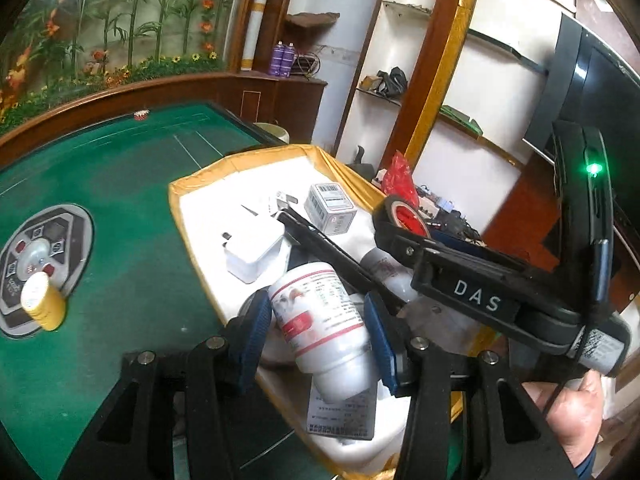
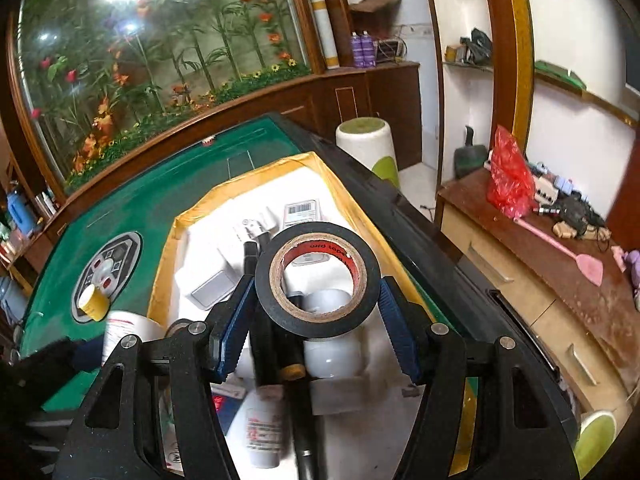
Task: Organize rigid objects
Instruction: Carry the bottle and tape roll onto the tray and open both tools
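My left gripper (image 1: 318, 334) is shut on a white pill bottle (image 1: 324, 320) with a red and white label, held over the near end of a white foam box (image 1: 200, 184) edged with yellow tape. My right gripper (image 2: 316, 316) is shut on a roll of black tape (image 2: 318, 278) with a red inner core, held above the same box (image 2: 176, 232). The right gripper and its tape also show in the left wrist view (image 1: 404, 216). Inside the box lie a white charger (image 1: 252, 254), a small barcoded carton (image 1: 332, 208), a white tube (image 2: 264, 428) and a black pen (image 2: 298, 400).
The box sits on a green mahjong table (image 1: 120, 184) with a central control panel (image 1: 40, 268). A yellow cylinder (image 1: 42, 304) stands on the panel. A white stool (image 2: 370, 148) stands beyond the table. A cluttered wooden cabinet (image 2: 560, 264) is at the right.
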